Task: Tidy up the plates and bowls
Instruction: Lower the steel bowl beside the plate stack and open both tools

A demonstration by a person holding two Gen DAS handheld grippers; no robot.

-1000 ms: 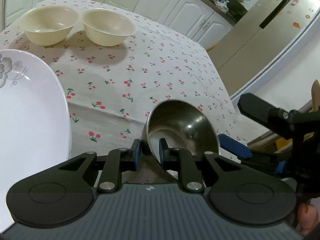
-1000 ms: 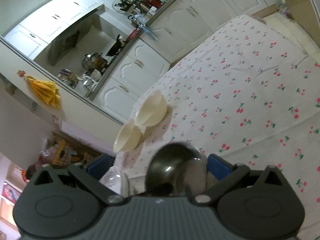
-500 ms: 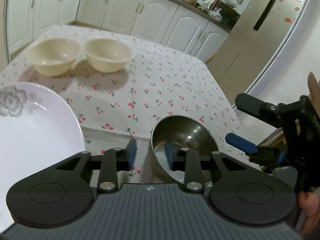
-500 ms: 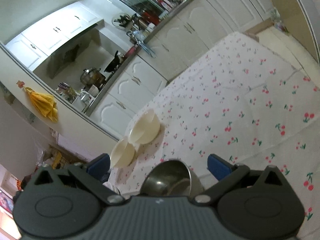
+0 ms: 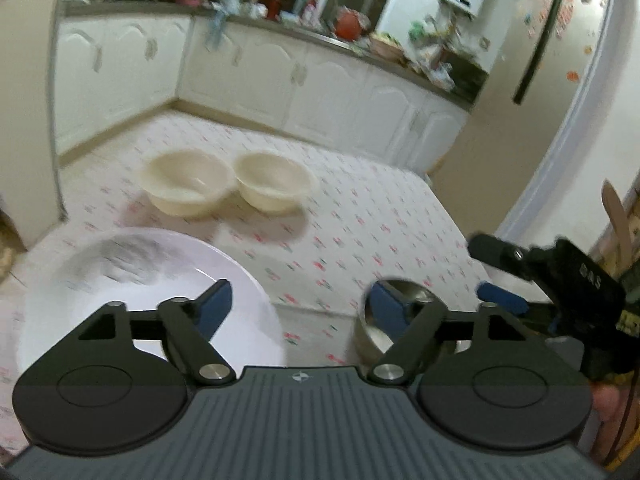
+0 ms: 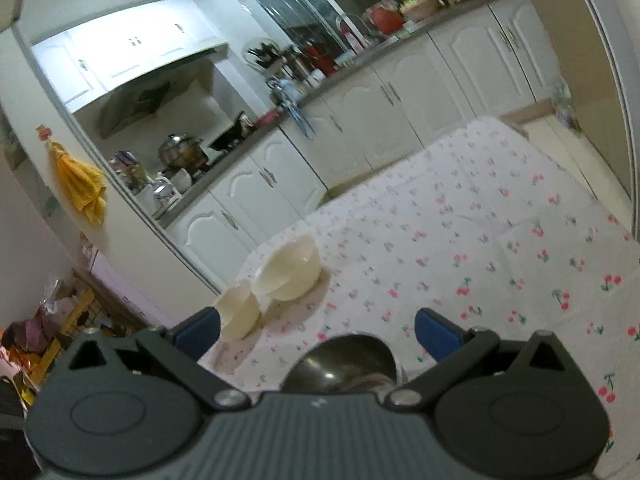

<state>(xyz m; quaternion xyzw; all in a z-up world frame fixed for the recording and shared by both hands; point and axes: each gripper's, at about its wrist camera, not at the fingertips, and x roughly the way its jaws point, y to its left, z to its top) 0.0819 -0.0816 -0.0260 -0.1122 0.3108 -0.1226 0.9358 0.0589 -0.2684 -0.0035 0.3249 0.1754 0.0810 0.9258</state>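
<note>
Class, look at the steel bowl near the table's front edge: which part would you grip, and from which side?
Grip the steel bowl by its thin rim, coming from above on the near side, one finger inside and one outside. It stands upright and open; its rounded wall offers nothing else to pinch.

- Soft indoor light, moderately bright; brightest on the far upper cabinets (image 6: 132, 56) in the right wrist view.
- Left wrist view motion-blurred throughout.
- Fisheye bends edges.
- Cream bowls (image 5: 224, 188) cast soft shadows.

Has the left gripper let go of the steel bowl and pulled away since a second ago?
Yes. The left gripper has opened and backed up off the steel bowl, which now sits on the tablecloth.
</note>
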